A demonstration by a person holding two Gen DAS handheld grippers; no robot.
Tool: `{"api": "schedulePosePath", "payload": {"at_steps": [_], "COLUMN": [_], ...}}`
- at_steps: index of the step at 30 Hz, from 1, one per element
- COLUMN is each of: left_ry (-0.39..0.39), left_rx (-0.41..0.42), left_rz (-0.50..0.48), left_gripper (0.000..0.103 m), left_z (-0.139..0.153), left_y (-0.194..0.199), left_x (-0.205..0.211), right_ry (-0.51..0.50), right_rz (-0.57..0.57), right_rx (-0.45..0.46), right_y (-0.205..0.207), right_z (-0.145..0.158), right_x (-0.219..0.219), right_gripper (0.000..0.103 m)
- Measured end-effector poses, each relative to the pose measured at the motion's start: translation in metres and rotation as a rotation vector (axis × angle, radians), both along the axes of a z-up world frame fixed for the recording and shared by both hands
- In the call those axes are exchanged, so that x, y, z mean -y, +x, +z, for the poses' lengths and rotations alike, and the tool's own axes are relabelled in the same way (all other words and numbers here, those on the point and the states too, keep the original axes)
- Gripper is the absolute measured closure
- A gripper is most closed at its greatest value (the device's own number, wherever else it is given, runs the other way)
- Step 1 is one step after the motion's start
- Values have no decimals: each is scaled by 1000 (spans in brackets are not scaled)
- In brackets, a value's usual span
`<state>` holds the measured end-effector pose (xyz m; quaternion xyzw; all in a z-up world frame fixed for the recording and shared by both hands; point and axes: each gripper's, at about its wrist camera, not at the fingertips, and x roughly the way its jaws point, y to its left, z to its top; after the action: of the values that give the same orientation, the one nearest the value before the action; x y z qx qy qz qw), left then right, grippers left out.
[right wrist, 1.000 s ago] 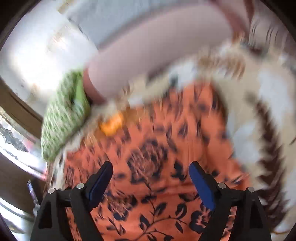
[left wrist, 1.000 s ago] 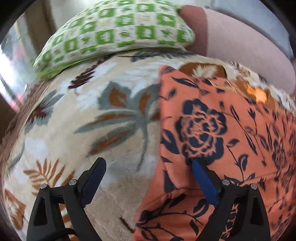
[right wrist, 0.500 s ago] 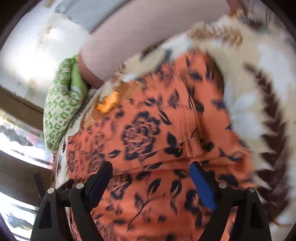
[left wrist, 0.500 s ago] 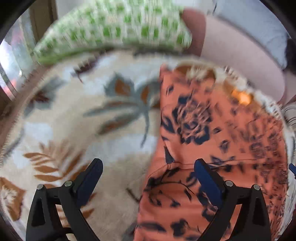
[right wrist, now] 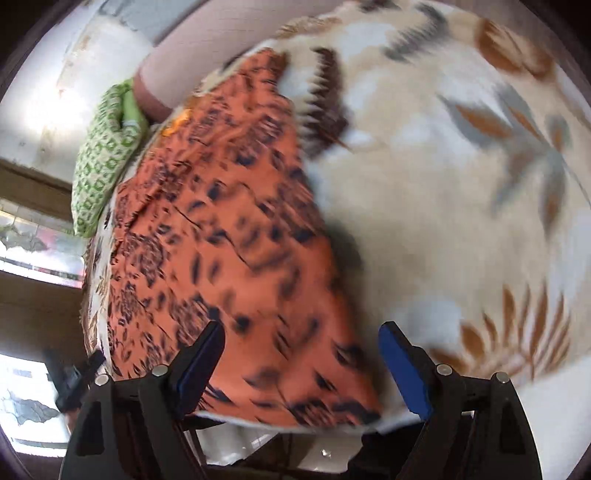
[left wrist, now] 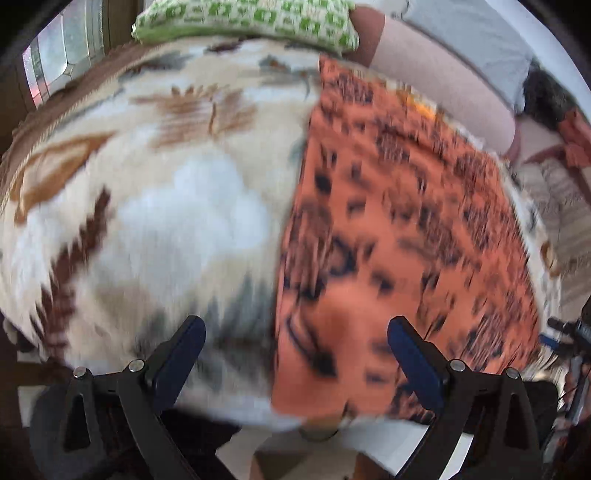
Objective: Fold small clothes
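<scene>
- Nearest in, the left gripper (left wrist: 295, 349) hangs with jaws wide apart and nothing between them, over the blanket's near edge.
- The right gripper (right wrist: 301, 354) is spread just as wide, empty too.
- Beneath both lies the orange floral garment (left wrist: 399, 221), flat on the leaf-patterned blanket (left wrist: 177, 206), its near hem at the blanket's front edge.
- Each gripper straddles one long side edge of the garment.
- Farthest off, a green checked pillow (left wrist: 243, 16) sits at the blanket's far edge.
</scene>
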<state>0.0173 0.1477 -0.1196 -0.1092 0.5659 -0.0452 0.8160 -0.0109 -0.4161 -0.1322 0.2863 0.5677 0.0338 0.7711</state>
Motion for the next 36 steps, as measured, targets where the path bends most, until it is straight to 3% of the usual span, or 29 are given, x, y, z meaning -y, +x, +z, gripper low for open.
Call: {"api": "schedulePosePath", "payload": {"at_steps": [2, 3, 4, 5, 6, 7, 8, 9, 11, 17, 18, 20, 22, 25, 26, 27, 28, 29, 34, 36], "left_ry": [-11, -14, -14, -7, 37, 56, 40, 15, -70, -96, -109, -126, -133, -119, -114, -106, -86, -68, 2, 52], "left_rx": [-24, -20, -17, -32, -30, -27, -28, -37, -51, 62, 47, -70, -117, -43, -8, 17, 43, 58, -1, -12], "left_rz": [-2, -13, -19, -10, 21, 32, 25, 26, 67, 88, 106, 155, 193, 212, 210, 199, 187, 175, 113, 99], "left_gripper": [4, 5, 9, 22, 40, 52, 78, 95, 96, 97, 96, 95, 88, 69, 47, 31, 28, 27, 27, 33], "left_z": [-7, -8, -10, -14, -15, -12, -9, -8, -5, 32, 27, -2, -15, -1, 7, 12, 17, 19, -2, -4], "left_y": [-9, -12, -13, -13, -14, -15, -15, -17, -19, -48, -51, -47, -41, -44, -45, -45, -44, -42, -26, -26], "left_x": [3, 7, 9, 10, 10, 9, 6, 3, -11, -10, -15, -24, -30, -35, -34, -34, -30, -26, -2, 3], "right_ry": [24, 31, 8, -10, -23, -6, 6, 10, 28, 65, 67, 46, 53, 57, 41, 19, -20, -53, -90, -3], "right_rz": [19, 42, 63, 66, 59, 30, 9, 3, -3, -56, -68, -106, -125, -106, -103, -104, -117, -126, -58, -78], "right_rx": [-13, -11, -21, -28, -35, -36, -38, -36, -10, 148, 144, 68, -10, 72, 102, 119, 133, 146, 72, 45], "right_y": [-9, -9, -11, -10, -12, -13, -15, -16, -23, -54, -57, -52, -52, -52, -52, -52, -53, -54, -34, -36], "right_z": [-8, -8, -10, -12, -14, -17, -18, -18, -12, 37, 35, 10, -11, 3, 10, 16, 23, 28, 9, -2], "right_x": [-7, -14, -22, -25, -25, -20, -14, -12, -8, -2, -1, 1, 8, 2, 2, 2, 5, 6, -10, -9], "right_gripper": [22, 37, 44, 59, 67, 68, 77, 90, 95, 97, 97, 93, 92, 87, 72, 37, 19, 9, 11, 18]}}
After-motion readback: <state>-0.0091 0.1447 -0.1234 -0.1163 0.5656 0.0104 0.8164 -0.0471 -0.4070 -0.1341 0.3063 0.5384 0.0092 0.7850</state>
